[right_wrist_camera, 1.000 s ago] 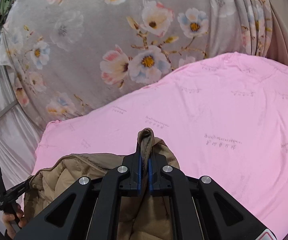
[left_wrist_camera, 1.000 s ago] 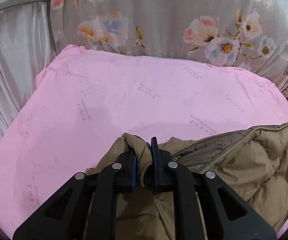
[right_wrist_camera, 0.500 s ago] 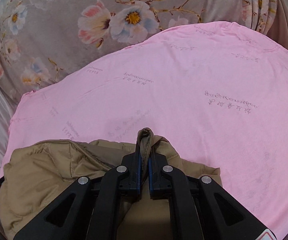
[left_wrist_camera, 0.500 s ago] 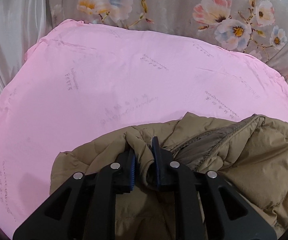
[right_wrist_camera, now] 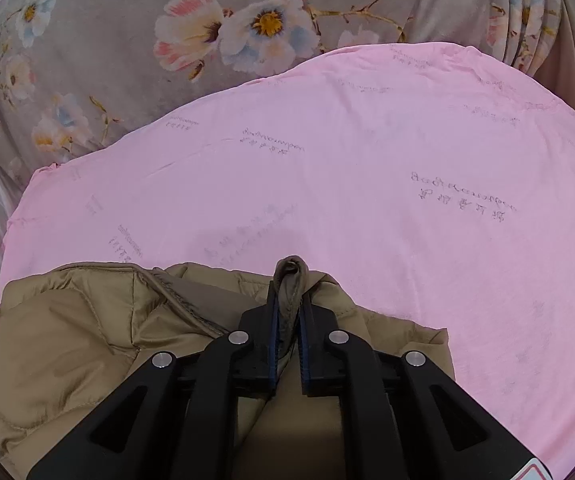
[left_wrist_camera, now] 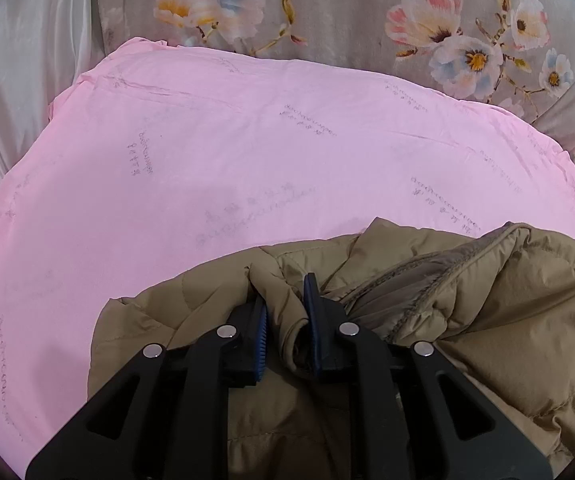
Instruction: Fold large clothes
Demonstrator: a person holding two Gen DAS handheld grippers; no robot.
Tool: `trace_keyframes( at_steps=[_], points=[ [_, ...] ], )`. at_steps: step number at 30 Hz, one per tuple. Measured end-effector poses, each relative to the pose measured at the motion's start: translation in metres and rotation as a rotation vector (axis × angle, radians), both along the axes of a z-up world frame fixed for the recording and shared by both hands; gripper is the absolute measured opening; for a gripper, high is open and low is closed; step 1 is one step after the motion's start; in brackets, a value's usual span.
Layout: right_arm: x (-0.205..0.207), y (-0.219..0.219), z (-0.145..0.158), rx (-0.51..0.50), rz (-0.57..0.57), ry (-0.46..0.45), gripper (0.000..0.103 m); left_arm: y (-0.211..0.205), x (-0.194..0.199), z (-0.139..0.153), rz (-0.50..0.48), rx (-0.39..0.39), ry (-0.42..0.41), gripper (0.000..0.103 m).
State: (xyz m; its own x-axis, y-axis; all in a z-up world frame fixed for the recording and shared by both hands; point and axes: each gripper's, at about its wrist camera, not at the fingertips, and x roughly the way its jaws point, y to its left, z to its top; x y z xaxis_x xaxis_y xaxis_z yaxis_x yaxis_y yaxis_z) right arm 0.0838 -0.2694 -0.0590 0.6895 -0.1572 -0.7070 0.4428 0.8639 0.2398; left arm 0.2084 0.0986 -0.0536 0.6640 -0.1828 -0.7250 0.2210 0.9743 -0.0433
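A tan quilted jacket (left_wrist_camera: 507,300) lies bunched on the near part of the pink sheet (left_wrist_camera: 207,160). My left gripper (left_wrist_camera: 285,294) is shut on a thick fold of it, low over the sheet. In the right wrist view the same jacket (right_wrist_camera: 67,340) spreads to the left. There my right gripper (right_wrist_camera: 289,292) holds a narrow upright fold at the jacket's edge. Its jaws are opening slightly, and the fabric still fills the gap between the pads. Both gripper bodies hide the jacket's near part.
The pink sheet (right_wrist_camera: 407,240), printed with faint grey lettering, stretches far ahead and to both sides. A grey floral curtain (left_wrist_camera: 367,12) hangs behind its far edge, and pale silky fabric (left_wrist_camera: 19,80) drapes at the left.
Both grippers came down with the jacket, which went from hanging to resting on the sheet. The gap between the right jaws looks a little wider.
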Motion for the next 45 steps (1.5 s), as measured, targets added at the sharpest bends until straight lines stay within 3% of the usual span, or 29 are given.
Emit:
trace_keyframes(
  at_steps=[3, 4, 5, 6, 7, 8, 10, 12, 14, 16, 17, 19, 22, 25, 29, 34, 38, 41, 45],
  points=[
    [-0.006, -0.005, 0.006, 0.033, 0.009, -0.016, 0.012, 0.001, 0.0, 0.002, 0.0, -0.002, 0.003, 0.016],
    [-0.011, -0.006, 0.012, 0.043, 0.008, -0.027, 0.018, 0.004, -0.002, 0.005, 0.003, -0.008, 0.004, 0.019],
    [-0.021, -0.008, 0.022, 0.05, 0.003, -0.056, 0.023, 0.008, -0.006, 0.01, 0.008, -0.016, 0.002, 0.029],
    [-0.033, -0.009, 0.034, 0.051, -0.006, -0.095, 0.037, 0.016, -0.013, 0.02, 0.028, -0.02, -0.022, 0.04],
    [-0.048, -0.01, 0.05, 0.038, -0.016, -0.145, 0.049, 0.026, -0.022, 0.032, 0.054, -0.02, -0.061, 0.067],
    [-0.06, -0.01, 0.063, 0.017, -0.025, -0.177, 0.051, 0.035, -0.03, 0.043, 0.077, -0.021, -0.104, 0.078],
    [-0.082, -0.004, 0.092, -0.048, -0.029, -0.226, 0.051, 0.053, -0.048, 0.073, 0.105, -0.002, -0.196, 0.078],
    [-0.09, 0.01, 0.113, -0.094, 0.002, -0.25, 0.05, 0.054, -0.055, 0.095, 0.103, 0.019, -0.224, 0.074],
    [-0.086, 0.036, 0.128, -0.116, 0.079, -0.251, 0.04, 0.045, -0.063, 0.111, 0.064, -0.002, -0.233, 0.071],
    [-0.071, 0.068, 0.13, -0.114, 0.18, -0.218, 0.021, 0.019, -0.07, 0.122, -0.023, -0.025, -0.223, 0.069],
    [-0.063, 0.082, 0.127, -0.11, 0.223, -0.206, 0.017, 0.004, -0.073, 0.122, -0.062, -0.026, -0.215, 0.068],
    [-0.042, 0.112, 0.117, -0.127, 0.291, -0.164, 0.01, -0.033, -0.076, 0.112, -0.138, 0.009, -0.186, 0.064],
    [-0.01, 0.135, 0.098, -0.143, 0.347, -0.088, 0.01, -0.074, -0.059, 0.081, -0.174, 0.091, -0.117, 0.06],
    [0.022, 0.134, 0.073, -0.114, 0.365, 0.004, 0.01, -0.083, -0.034, 0.055, -0.146, 0.115, -0.051, 0.057],
    [0.044, 0.111, 0.04, -0.131, 0.318, 0.099, 0.007, -0.082, -0.007, 0.031, -0.111, 0.17, -0.026, 0.057],
    [0.049, 0.069, 0.021, -0.009, 0.259, 0.112, 0.0, -0.065, 0.015, 0.019, -0.088, 0.126, 0.014, 0.058],
    [0.041, 0.056, 0.018, 0.012, 0.226, 0.093, 0.0, -0.045, 0.027, 0.015, -0.023, 0.133, 0.018, 0.058],
    [0.035, 0.04, 0.017, 0.01, 0.132, 0.091, 0.0, -0.026, 0.037, 0.006, 0.013, 0.104, 0.047, 0.06],
    [0.034, 0.023, 0.004, 0.134, 0.129, 0.084, 0.0, -0.024, 0.043, -0.006, 0.027, 0.092, 0.08, 0.06]
  ],
)
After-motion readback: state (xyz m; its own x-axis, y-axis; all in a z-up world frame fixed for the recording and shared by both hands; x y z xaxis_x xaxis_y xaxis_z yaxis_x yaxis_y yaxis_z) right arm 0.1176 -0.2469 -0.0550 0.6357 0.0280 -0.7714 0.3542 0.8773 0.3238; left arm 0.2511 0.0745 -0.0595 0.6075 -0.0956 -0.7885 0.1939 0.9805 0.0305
